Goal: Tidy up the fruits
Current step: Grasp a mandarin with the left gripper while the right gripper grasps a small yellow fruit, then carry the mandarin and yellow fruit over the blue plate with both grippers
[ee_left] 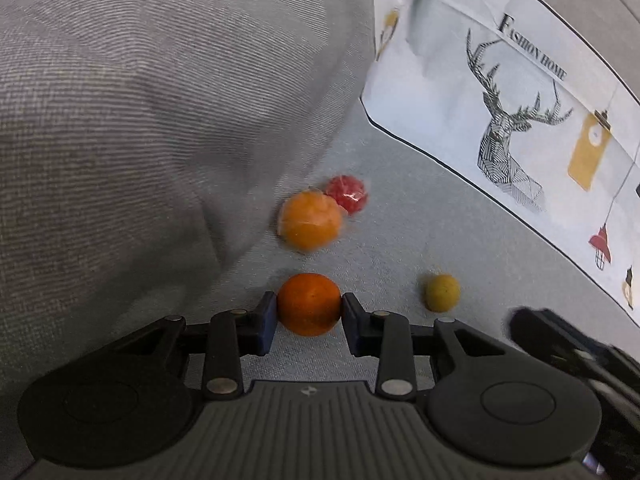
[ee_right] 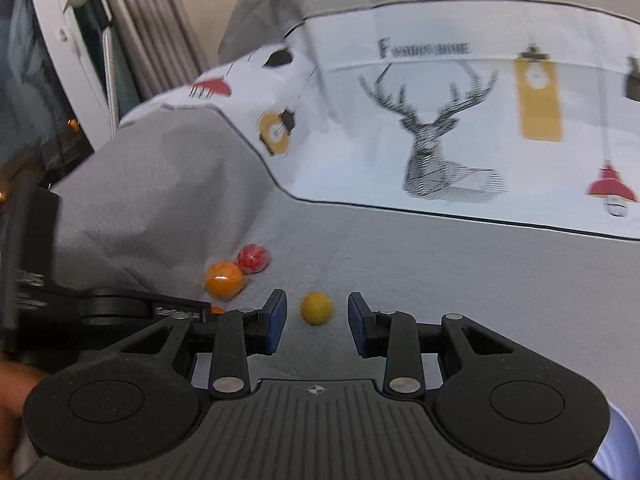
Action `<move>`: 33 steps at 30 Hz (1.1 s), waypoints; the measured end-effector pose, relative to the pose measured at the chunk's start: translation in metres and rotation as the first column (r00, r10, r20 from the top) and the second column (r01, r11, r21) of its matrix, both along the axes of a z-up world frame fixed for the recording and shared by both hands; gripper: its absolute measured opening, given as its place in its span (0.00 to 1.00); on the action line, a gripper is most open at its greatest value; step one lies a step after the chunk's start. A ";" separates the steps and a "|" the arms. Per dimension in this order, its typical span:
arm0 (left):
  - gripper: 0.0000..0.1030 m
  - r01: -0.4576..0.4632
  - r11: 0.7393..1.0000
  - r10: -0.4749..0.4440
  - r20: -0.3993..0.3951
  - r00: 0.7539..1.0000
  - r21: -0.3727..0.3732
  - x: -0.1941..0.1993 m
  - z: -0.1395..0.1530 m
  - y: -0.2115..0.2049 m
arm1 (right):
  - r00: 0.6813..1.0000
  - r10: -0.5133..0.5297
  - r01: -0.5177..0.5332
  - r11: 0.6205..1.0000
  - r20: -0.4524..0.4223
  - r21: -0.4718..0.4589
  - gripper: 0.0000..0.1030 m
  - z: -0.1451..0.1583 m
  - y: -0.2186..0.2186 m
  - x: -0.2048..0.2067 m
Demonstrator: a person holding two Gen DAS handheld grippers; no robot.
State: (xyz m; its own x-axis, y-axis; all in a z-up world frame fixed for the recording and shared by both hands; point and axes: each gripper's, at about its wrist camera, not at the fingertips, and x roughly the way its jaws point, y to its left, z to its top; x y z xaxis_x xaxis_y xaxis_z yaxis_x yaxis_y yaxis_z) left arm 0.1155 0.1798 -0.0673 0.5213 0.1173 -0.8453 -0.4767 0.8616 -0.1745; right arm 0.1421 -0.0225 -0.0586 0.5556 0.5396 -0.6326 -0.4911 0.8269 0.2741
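Observation:
My left gripper (ee_left: 309, 305) is shut on a dark orange fruit (ee_left: 309, 305), its pads touching both sides, low over the grey bed sheet (ee_left: 400, 240). Beyond it lie a lighter orange (ee_left: 310, 221) and a red fruit (ee_left: 347, 193), side by side. A small yellow fruit (ee_left: 441, 293) lies to the right. In the right wrist view my right gripper (ee_right: 317, 312) is open, with the yellow fruit (ee_right: 316, 307) between and just beyond its fingertips, untouched. The orange (ee_right: 224, 280) and red fruit (ee_right: 252, 258) lie to its left, and the left gripper body (ee_right: 120, 308) hides the held fruit.
A big grey pillow (ee_left: 160, 120) rises on the left, against the fruits. A white duvet with a deer print (ee_left: 512, 128) covers the bed on the right and at the back (ee_right: 440, 128). A window frame and curtain (ee_right: 120, 40) stand at far left.

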 end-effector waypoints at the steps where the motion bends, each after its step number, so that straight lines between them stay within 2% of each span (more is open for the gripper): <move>1: 0.37 -0.004 1.000 0.004 0.000 1.000 -0.002 -0.001 0.001 0.001 | 1.000 0.009 -0.009 1.000 -0.002 -0.013 0.35 -0.004 0.006 0.004; 12: 0.37 -0.014 1.000 0.014 -0.022 1.000 0.004 0.006 0.000 -0.006 | 0.996 0.068 -0.075 0.990 -0.058 -0.119 0.35 -0.046 0.048 0.036; 15: 0.37 -0.017 1.000 0.017 -0.024 1.000 0.002 0.006 0.000 -0.005 | 0.996 0.081 -0.085 0.983 -0.036 -0.164 0.26 -0.050 0.054 0.035; 19: 0.37 -0.013 1.000 0.013 -0.024 1.000 -0.003 0.006 0.002 -0.006 | 0.996 0.084 -0.089 0.982 -0.038 -0.169 0.26 -0.047 0.051 0.034; 22: 0.37 -0.009 1.000 0.009 -0.017 1.000 -0.003 0.005 0.007 -0.007 | 0.998 0.066 -0.068 0.979 -0.020 -0.191 0.26 -0.040 0.046 0.032; 27: 0.37 0.004 1.000 -0.005 -0.006 1.000 -0.013 0.000 0.019 -0.010 | 1.000 0.005 -0.008 0.986 -0.016 -0.165 0.26 -0.015 0.021 0.027; 33: 0.37 0.047 0.999 -0.046 -0.047 0.998 0.010 -0.008 0.028 -0.020 | 0.998 -0.036 0.043 0.987 0.049 -0.157 0.26 0.044 -0.024 0.000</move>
